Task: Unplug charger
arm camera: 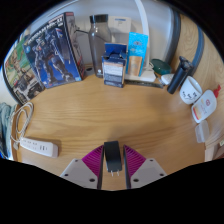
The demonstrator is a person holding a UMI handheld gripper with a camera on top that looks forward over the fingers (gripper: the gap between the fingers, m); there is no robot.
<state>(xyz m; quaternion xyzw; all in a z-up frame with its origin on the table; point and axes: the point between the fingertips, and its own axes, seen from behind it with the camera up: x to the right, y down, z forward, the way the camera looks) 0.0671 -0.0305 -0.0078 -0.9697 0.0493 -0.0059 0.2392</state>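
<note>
Gripper (pixel 112 163) w/ pink pads is clamped on a small black charger block (pixel 112 153); it's over the wooden desk (pixel 100 115). White power strip (pixel 38 147) sits well off to one side.

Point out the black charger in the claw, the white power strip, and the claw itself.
Black rectangular charger (pixel 112 154): gripper view, on its upper body between the pink pads.
White plastic power strip (pixel 38 147): gripper view, on its top face.
Claw (pixel 113 163): gripper view, midway between its fingertips, shut on the charger.
</note>
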